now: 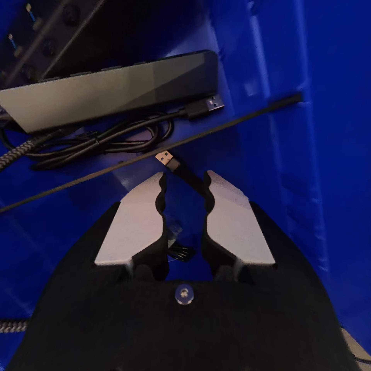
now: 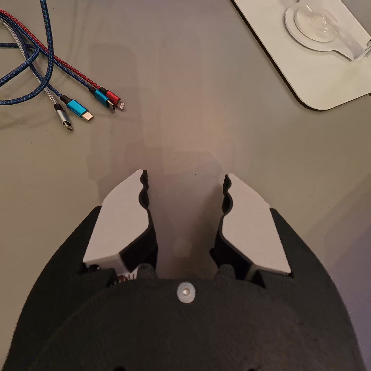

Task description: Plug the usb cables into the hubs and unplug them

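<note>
The left gripper is down inside a deep blue plastic bin, jaws parted with blue floor showing between the pads. A flat black cable with a silver USB-A plug runs up from under the right-hand finger; it looks like it brushes that pad, but the other pad stands clear of it, so it's not pinched, just lying there. The plug tip sits just ahead of the fingertips, right at a thin black rod that slants across the bin. Beyond the rod there's a long grey slab-shaped hub, with a bundled black cable beside it ending in a black USB-A plug, plus a grey braided cable at the left edge. A darker black hub stands behind, blurry. The right gripper hangs over a plain beige tabletop, jaws spread wide and holding nothing. Off to its left lie braided cables in red, blue and silver, their small connectors fanned out on the table. A white flat tray with a clear bulb-like thing sits at the top right.
</note>
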